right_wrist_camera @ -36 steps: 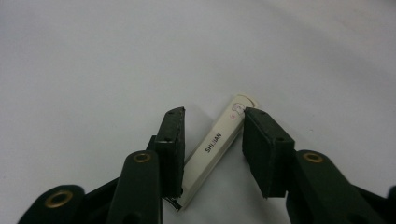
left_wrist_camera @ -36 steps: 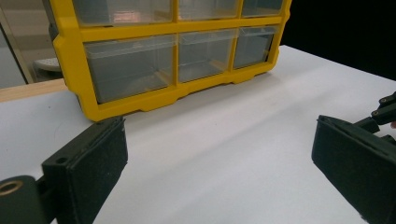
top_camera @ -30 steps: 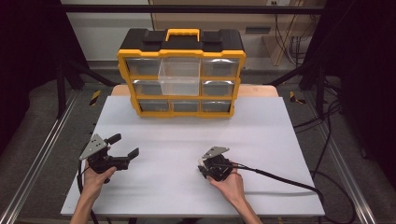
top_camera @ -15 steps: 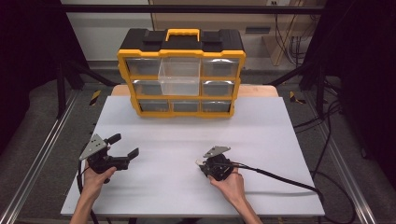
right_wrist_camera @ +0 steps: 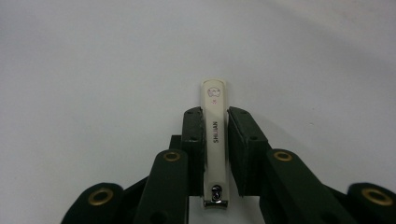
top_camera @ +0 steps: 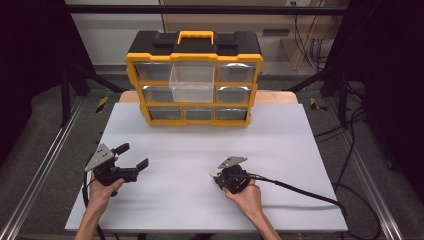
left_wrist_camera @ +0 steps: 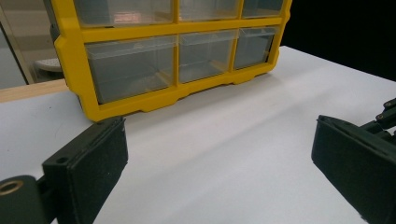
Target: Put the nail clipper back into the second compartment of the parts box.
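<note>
Little has moved since the earlier frames: both grippers are found at nearly the same places near the table's near edge, and the organiser is unchanged at the far side.

The white table (top_camera: 300, 145) is spread across the scene, with the yellow and black drawer organiser (top_camera: 194, 77) stood at its far edge, near the middle. One clear drawer (top_camera: 192, 82) in the organiser's middle column is seen pulled out towards the near side; whether anything lies in it cannot be told. The lower row of drawers is seen close up in the left gripper view, and looks empty there.

The left gripper (top_camera: 131, 159) is held at the near left, just above the table, its jaws spread wide with nothing between them. The right gripper (top_camera: 216, 176) is held at the near right, low over the table, and its jaws are closed on a nail clipper (right_wrist_camera: 215, 144), which is pinched across its narrow sides about midway along, the rounded lever end projecting beyond the jaw tips.

The clipper is judged to be light, stiff and small, with a smooth cream face that could slip if squeezed only lightly. It is not thought fragile. The grip across the flat sides near the middle is judged sound, since the pads bear on parallel faces. A hold nearer either end would be likelier to let it pivot.
</note>
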A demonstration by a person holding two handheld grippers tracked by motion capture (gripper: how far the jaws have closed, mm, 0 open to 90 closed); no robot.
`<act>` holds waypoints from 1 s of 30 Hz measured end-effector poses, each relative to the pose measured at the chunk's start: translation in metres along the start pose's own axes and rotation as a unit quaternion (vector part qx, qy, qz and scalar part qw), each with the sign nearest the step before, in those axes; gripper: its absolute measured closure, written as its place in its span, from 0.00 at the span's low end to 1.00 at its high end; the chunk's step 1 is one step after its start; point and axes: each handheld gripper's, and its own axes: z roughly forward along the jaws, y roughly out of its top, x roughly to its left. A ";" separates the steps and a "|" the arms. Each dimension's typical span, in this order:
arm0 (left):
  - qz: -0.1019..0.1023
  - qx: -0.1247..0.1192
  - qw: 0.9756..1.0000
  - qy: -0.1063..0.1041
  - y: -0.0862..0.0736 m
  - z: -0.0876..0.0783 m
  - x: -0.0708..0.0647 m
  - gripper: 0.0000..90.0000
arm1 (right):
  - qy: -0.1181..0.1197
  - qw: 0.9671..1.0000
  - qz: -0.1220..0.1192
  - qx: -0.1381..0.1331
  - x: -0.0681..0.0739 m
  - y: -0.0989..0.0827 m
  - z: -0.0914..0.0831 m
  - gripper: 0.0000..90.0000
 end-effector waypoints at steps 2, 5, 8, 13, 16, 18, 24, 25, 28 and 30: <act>0.000 0.000 1.000 0.000 0.000 0.000 0.000 0.04 | 0.004 1.000 0.001 0.000 0.000 0.000 -0.001 0.86; 0.001 0.001 1.000 0.000 0.000 0.000 0.000 0.04 | 0.006 1.000 0.003 -0.002 0.000 0.001 -0.002 0.86; 0.001 0.000 1.000 0.000 0.000 0.001 0.000 0.04 | 0.011 1.000 0.004 -0.006 -0.001 0.003 -0.007 0.86; 0.001 0.001 1.000 0.000 0.000 0.001 0.000 0.04 | 0.016 1.000 0.003 -0.011 -0.001 0.005 -0.012 0.86; 0.002 0.002 1.000 0.000 0.000 0.001 -0.001 0.04 | 0.019 1.000 0.004 -0.016 -0.002 0.007 -0.015 0.86; 0.001 0.001 1.000 0.000 0.000 0.001 -0.001 0.04 | 0.020 1.000 0.002 -0.017 -0.002 0.007 -0.017 0.86; 0.001 0.001 1.000 0.000 0.000 0.001 -0.001 0.04 | 0.022 0.999 0.001 -0.026 -0.004 0.010 -0.025 0.86; 0.001 0.001 1.000 0.000 0.000 0.001 -0.001 0.04 | 0.022 0.999 0.001 -0.030 -0.004 0.011 -0.027 0.86; 0.002 0.002 1.000 0.000 0.000 0.001 -0.001 0.04 | 0.023 0.999 0.002 -0.034 -0.005 0.012 -0.030 0.86; 0.002 0.003 1.000 0.000 0.000 0.001 -0.001 0.04 | 0.024 0.999 0.002 -0.040 -0.006 0.013 -0.035 0.86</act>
